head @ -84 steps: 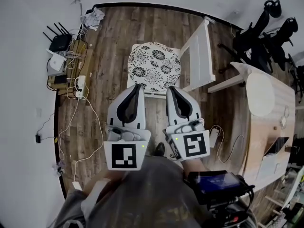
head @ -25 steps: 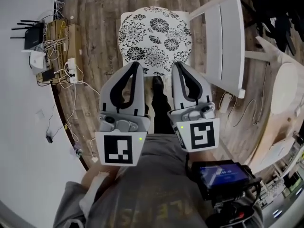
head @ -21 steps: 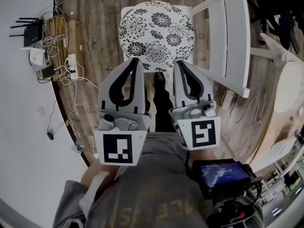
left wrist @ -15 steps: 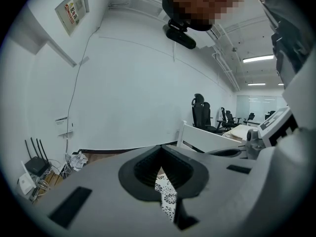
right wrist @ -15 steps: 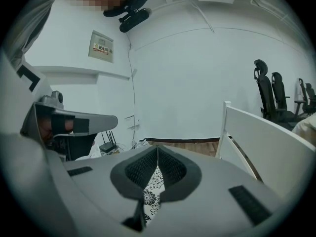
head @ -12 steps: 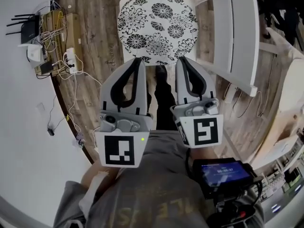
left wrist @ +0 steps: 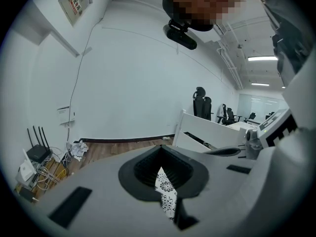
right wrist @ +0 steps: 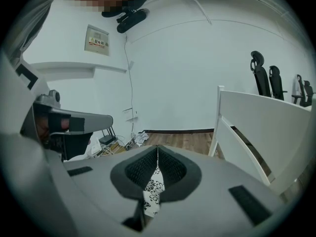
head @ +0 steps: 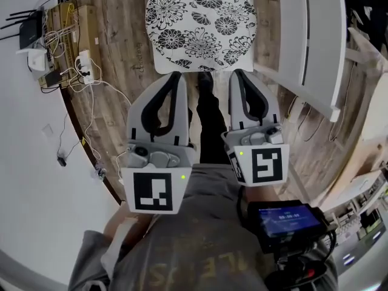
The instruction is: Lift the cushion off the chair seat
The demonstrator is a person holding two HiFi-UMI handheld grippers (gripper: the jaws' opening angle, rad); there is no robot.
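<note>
While the black-and-white flowered cushion (head: 203,23) lies flat on the seat of the white chair (head: 318,35), whose backrest stands at its right, both grippers hang side by side with their tips just short of the seat's near edge in the head view. The left gripper (head: 174,76) has its jaws brought together at the tips with nothing between them; its own view shows only a strip of the cushion's pattern through the loop behind the tips. The right gripper (head: 237,74) is likewise closed and empty, its tips met. Both point forward and somewhat downward toward the cushion. Between them shows the person's dark trouser leg (head: 209,120) over the wooden floor (head: 115,102). Left of the chair, by the wall, sit a router (head: 27,34) and a tangle of cables (head: 82,65)
</note>
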